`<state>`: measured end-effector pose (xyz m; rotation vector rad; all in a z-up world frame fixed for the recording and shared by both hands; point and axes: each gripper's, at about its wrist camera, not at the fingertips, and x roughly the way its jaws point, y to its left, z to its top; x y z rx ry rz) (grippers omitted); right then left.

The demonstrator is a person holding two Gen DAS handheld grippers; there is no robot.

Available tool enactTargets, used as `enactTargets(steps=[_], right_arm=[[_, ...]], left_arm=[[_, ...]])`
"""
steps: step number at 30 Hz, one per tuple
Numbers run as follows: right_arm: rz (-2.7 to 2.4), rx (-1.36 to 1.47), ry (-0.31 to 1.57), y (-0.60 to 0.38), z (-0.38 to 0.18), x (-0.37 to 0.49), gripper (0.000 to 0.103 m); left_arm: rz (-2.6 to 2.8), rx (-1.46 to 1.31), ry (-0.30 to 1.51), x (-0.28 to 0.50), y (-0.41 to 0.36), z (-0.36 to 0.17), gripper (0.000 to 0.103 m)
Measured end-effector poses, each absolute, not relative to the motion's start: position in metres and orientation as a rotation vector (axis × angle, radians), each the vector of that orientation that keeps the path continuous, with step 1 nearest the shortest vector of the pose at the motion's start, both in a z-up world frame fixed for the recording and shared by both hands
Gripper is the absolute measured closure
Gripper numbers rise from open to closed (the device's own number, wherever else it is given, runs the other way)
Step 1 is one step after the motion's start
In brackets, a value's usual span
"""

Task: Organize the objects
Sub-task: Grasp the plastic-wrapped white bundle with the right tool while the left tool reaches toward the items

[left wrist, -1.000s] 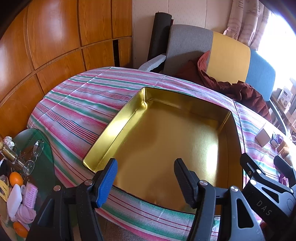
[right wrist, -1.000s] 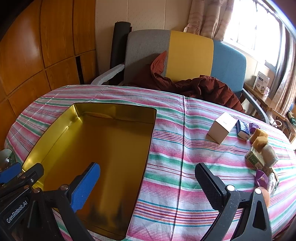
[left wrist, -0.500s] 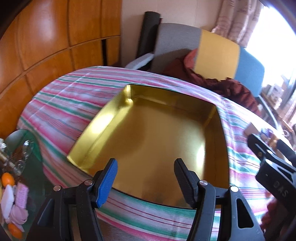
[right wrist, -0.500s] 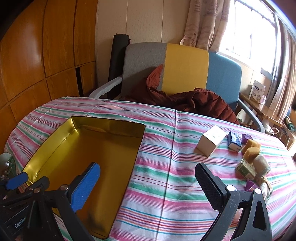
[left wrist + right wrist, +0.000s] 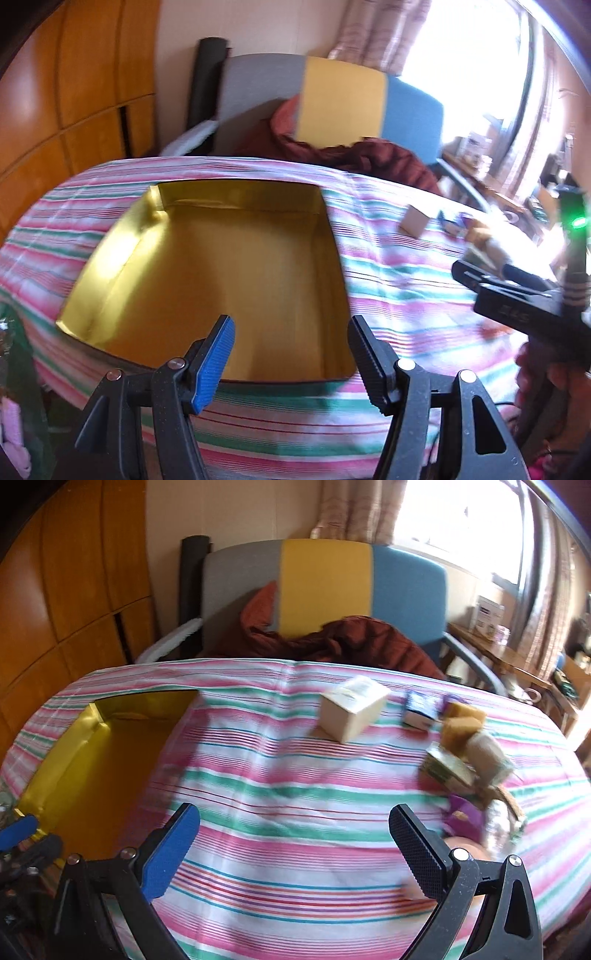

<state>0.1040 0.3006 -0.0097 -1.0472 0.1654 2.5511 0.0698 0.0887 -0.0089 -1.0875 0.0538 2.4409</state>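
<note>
An empty gold tin tray (image 5: 122, 243) (image 5: 59, 757) lies on the striped tablecloth (image 5: 388, 288) (image 5: 295, 775). My left gripper (image 5: 291, 325) hangs open over the tray's near edge, nothing between its fingers. My right gripper (image 5: 295, 814) stands open above bare cloth, right of the tray. Beyond it lie a cream box (image 5: 351, 712) (image 5: 415, 221), a blue-and-white packet (image 5: 419, 710), two yellow sponges (image 5: 460, 723), a green-printed box (image 5: 447, 768), a beige roll (image 5: 485, 755) and a purple piece (image 5: 463, 818). The right gripper's body (image 5: 524, 299) shows at the right of the left wrist view.
A grey, yellow and blue armchair (image 5: 325, 587) with a rust-red cloth (image 5: 332, 638) stands behind the table. Wooden panelling (image 5: 74, 81) fills the left. A side table with boxes (image 5: 491, 620) sits by the window. A glass-topped stand (image 5: 14, 369) is low at the left.
Both grippers have swung right: the tray has slid left in both views and the small objects have come closer in the right wrist view. Both pairs of jaws stay open.
</note>
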Motion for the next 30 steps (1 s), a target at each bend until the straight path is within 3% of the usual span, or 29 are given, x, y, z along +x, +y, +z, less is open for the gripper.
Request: enactTargets(steps=[11,12,15,22,26,30], right_arm=[[2.271,-1.016,0.450,0.448,-0.036,0.176,0.002],[2.260,-1.023,0.473,0.458,-0.036,0.178,0.005],[2.252,-1.085,0.552,0.488,-0.039,0.175,0.026],[2.235,-1.308,0.657,0.515,-0.058,0.154,0.036],[2.245,-1.317,0.685,0.525,-0.067,0.155,0.062],[2.256,-1.302,0.775,0.528,-0.065,0.158,0.064]], left_arm=[[2.267,-1.114,0.026,0.087,0.124,-0.018,0.039],[2.254,-1.117,0.029,0.088,0.129,-0.019,0.039],[2.197,-1.128,0.026,0.092,0.136,-0.020,0.039],[2.125,-1.092,0.093,0.098,0.161,-0.018,0.039],[2.067,-1.089,0.108,0.097,0.180,-0.020,0.039],[1.993,-1.086,0.155,0.097,0.210,-0.024,0.032]])
